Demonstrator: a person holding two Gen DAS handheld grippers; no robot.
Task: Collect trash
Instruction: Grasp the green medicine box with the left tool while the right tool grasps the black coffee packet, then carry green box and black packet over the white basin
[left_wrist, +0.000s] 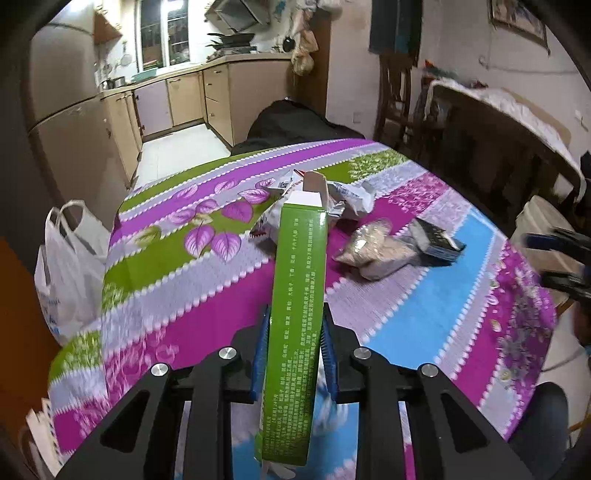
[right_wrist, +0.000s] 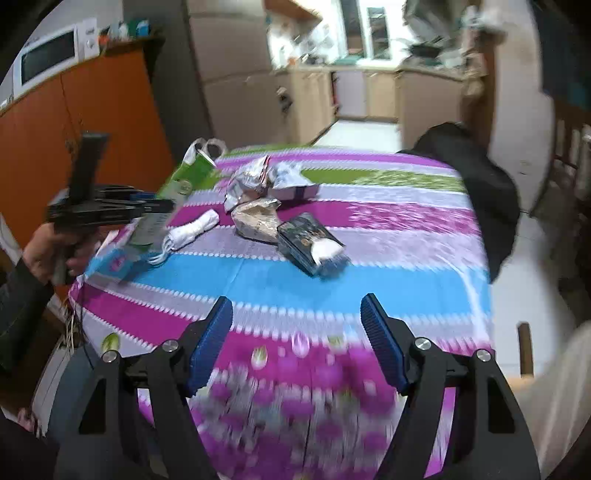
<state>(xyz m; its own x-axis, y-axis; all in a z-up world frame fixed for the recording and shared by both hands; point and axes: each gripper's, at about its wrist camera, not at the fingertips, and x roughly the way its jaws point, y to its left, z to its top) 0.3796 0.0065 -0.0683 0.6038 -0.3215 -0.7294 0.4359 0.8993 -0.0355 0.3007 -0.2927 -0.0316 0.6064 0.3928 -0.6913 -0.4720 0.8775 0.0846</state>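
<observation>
My left gripper (left_wrist: 293, 325) is shut on a long green carton (left_wrist: 295, 310) and holds it above the striped tablecloth (left_wrist: 177, 295); the carton also shows in the right wrist view (right_wrist: 184, 177). On the table lie a crumpled silver wrapper (left_wrist: 347, 197), a clear bag of beige grains (left_wrist: 373, 251) and a dark blue packet (left_wrist: 439, 240). In the right wrist view they are the wrapper (right_wrist: 255, 177), grain bag (right_wrist: 258, 218), blue packet (right_wrist: 310, 243), plus a rolled white cloth (right_wrist: 192, 229). My right gripper (right_wrist: 297, 325) is open and empty over the table's near edge.
A white plastic bag (left_wrist: 70, 266) hangs beside the table's left edge. A black jacket (right_wrist: 480, 184) drapes over the far right side. An orange cabinet (right_wrist: 92, 129) stands at left, a dark chair and sideboard (left_wrist: 480, 147) at right. The kitchen lies beyond.
</observation>
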